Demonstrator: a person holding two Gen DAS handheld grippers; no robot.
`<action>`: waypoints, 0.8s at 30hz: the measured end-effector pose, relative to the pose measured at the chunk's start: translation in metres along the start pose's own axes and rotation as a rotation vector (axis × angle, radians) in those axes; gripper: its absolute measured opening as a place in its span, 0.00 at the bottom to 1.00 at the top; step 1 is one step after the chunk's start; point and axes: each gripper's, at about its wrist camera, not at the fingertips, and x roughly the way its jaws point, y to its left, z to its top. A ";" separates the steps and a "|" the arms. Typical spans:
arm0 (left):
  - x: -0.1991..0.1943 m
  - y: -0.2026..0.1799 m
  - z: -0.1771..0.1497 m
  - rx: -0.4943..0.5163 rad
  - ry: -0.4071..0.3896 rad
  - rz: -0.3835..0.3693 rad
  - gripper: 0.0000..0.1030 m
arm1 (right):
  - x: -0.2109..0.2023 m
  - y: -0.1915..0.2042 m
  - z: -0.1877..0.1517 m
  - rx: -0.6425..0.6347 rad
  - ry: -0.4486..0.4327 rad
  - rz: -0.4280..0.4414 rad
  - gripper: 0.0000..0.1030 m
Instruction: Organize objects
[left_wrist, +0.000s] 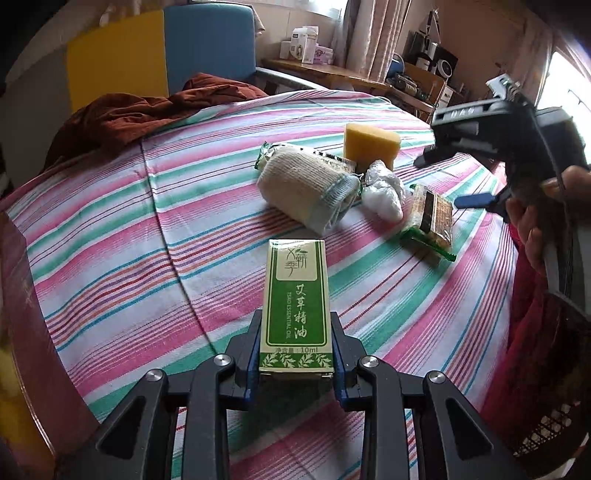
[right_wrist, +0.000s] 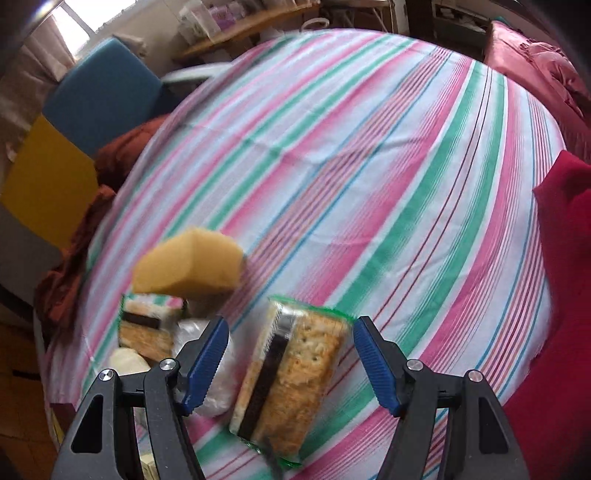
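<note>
Left tongs (left_wrist: 295, 354) clamp a green essential-oil box (left_wrist: 295, 306) while right tongs (right_wrist: 291, 354), open, straddle a cracker pack (right_wrist: 291, 373) and should descend squarely before closing.

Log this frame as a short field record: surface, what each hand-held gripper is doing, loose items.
surface: striped cloth
left hand-held gripper: shut on green essential oil box
right hand-held gripper: open, pads either side of a cracker packet, not pressing it
loose items: yellow sponge, rolled bandage, white plastic wad, second cracker packet
person: hand on the right gripper's handle
edge of view: dark woven basket
</note>
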 end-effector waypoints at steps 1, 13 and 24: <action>0.000 0.001 0.001 -0.003 -0.002 -0.002 0.30 | 0.002 0.001 -0.001 -0.006 0.013 -0.010 0.69; -0.001 0.004 -0.003 -0.035 -0.021 -0.012 0.31 | 0.008 0.016 -0.012 -0.157 0.054 -0.051 0.49; -0.001 -0.003 -0.006 0.000 -0.032 0.015 0.30 | -0.027 0.010 -0.012 -0.205 -0.097 0.040 0.47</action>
